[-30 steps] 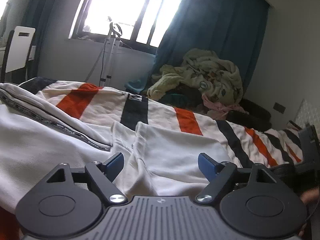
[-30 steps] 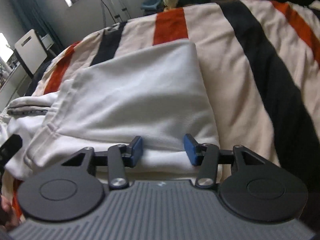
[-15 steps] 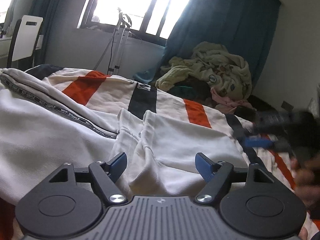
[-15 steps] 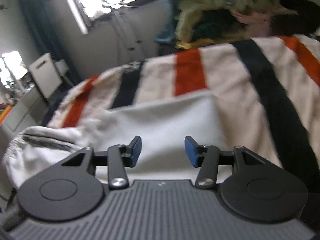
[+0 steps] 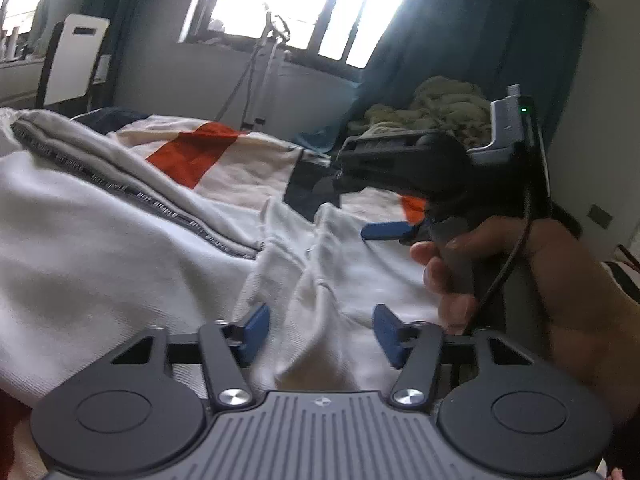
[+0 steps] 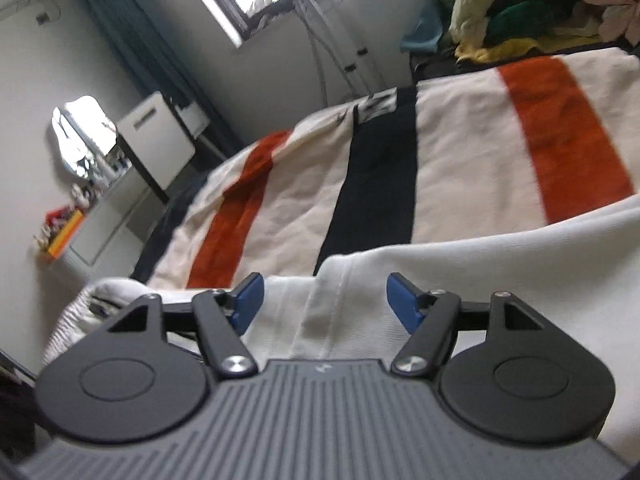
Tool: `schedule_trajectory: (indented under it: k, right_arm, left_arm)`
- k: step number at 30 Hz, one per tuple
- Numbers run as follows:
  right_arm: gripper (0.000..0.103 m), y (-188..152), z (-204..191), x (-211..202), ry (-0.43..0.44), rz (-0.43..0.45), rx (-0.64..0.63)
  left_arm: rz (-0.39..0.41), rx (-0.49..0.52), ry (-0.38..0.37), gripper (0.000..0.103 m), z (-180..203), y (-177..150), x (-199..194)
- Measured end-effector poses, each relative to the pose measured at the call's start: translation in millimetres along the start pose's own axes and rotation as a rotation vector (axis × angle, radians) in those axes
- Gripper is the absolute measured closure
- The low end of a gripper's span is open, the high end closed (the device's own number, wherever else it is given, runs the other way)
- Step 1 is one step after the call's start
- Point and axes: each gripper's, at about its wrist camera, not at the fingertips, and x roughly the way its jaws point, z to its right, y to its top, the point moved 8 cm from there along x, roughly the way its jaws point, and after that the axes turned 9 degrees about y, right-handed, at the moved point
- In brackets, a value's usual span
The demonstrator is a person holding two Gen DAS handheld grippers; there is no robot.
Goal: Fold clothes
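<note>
A bed covered by a cream blanket with broad orange and black stripes [image 6: 460, 152] carries everything. Directly on it lies a rumpled white knit garment with a grey lettered trim band [image 5: 132, 240], spreading from nine o'clock to the centre, its ribbed hem [image 6: 320, 312] nearest. Striped blanket shows bare toward twelve o'clock.

**Backlit, blown-out window; soft and blurred frames**

Daylight from the window [image 5: 304, 4] blows out to pure white, leaving the blue curtain [image 5: 452, 40] dim. The right gripper [image 5: 386, 231] and hand [image 5: 520, 280] are motion-smeared. The striped blanket [image 6: 460, 140] looks soft, and the fisheye bends the edges.
</note>
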Motion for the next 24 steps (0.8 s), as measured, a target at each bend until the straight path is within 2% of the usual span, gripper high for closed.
schedule_trajectory:
  k: [1, 3, 5, 7, 8, 9, 13, 16, 19, 22, 24]
  right_arm:
    - [0.033, -2, 1, 8, -0.013, -0.017, -0.012]
    - [0.033, -6, 5, 19, -0.037, -0.033, -0.030]
    - [0.040, -9, 9, 25, -0.073, -0.033, -0.053]
    - [0.079, -12, 12, 30, -0.106, -0.032, -0.078]
    - [0.081, -9, 9, 29, -0.097, -0.024, -0.099]
    - [0.091, -7, 6, 28, -0.089, -0.016, -0.120]
    - [0.093, 2, -7, 23, -0.051, 0.018, -0.203]
    - [0.093, 10, -29, 8, 0.062, 0.081, -0.274]
    - [0.093, -1, -35, 14, 0.108, 0.045, -0.274]
    - [0.093, -24, -25, 36, 0.025, -0.033, -0.289]
    - [0.092, -32, -18, 43, -0.004, -0.046, -0.279]
  left_arm:
    - [-0.004, -0.003, 0.008, 0.054, -2, -1, 2]
    - [-0.008, 0.008, 0.030, 0.069, -3, -2, 5]
    - [-0.018, 0.017, 0.030, 0.079, -4, -4, 8]
    - [-0.026, -0.005, 0.020, 0.082, -5, -6, 10]
    - [-0.026, -0.013, 0.016, 0.083, -6, -5, 10]
    - [-0.025, -0.022, 0.012, 0.086, -7, -5, 10]
    - [-0.007, -0.056, 0.017, 0.092, -8, 0, -6]
    - [0.010, -0.080, 0.024, 0.094, -8, 5, -20]
    - [0.009, -0.086, 0.035, 0.095, -8, 4, -35]
    - [-0.027, -0.054, 0.060, 0.095, -9, -3, -32]
    - [-0.067, -0.067, 0.074, 0.094, -14, -7, -25]
